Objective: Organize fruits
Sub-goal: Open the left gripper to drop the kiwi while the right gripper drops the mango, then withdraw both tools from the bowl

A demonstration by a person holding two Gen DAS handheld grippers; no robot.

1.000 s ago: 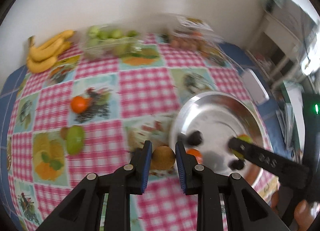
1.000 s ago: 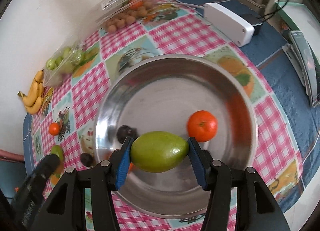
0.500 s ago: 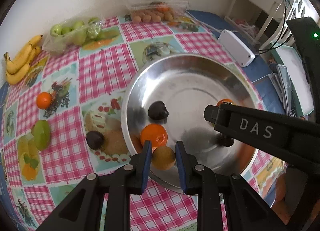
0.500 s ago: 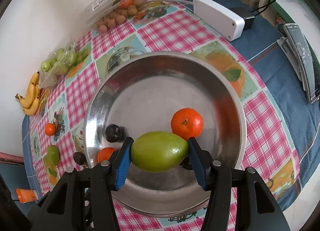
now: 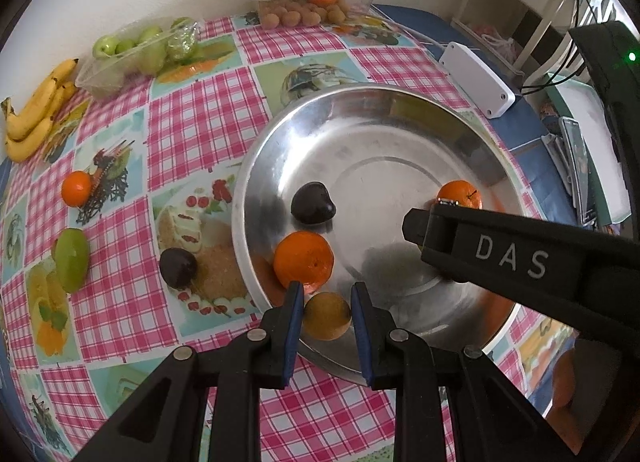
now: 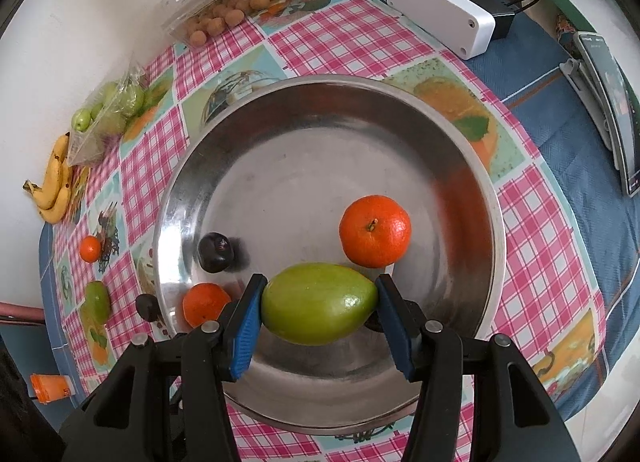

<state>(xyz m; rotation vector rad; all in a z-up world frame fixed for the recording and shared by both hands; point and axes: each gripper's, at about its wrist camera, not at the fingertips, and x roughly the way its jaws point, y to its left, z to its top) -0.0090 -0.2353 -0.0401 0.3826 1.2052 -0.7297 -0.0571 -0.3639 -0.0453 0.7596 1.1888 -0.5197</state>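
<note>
My left gripper (image 5: 325, 318) is shut on a small yellow-brown fruit (image 5: 327, 316) over the near rim of the steel bowl (image 5: 400, 101). My right gripper (image 6: 318, 312) is shut on a green mango (image 6: 318, 304) above the bowl (image 6: 320, 89); its arm (image 5: 520, 258) crosses the left wrist view. In the bowl lie two tangerines (image 5: 304, 260) (image 6: 375, 230) and a dark plum (image 5: 312, 203). On the cloth to the left lie another plum (image 5: 178, 268), a green mango (image 5: 72, 260) and a tangerine (image 5: 77, 188).
Bananas (image 5: 34, 109), a tray of green fruit (image 5: 136, 51) and a clear box of small brown fruit (image 5: 312, 1) stand along the far wall. A white box with cable (image 5: 478, 79) and a phone (image 6: 612, 109) lie to the right. An orange object (image 6: 50, 386) sits at the near left.
My left gripper has carried the yellow-brown fruit from the cloth to over the bowl's near rim. My right gripper has stayed shut on the green mango, shifting slightly over the bowl.
</note>
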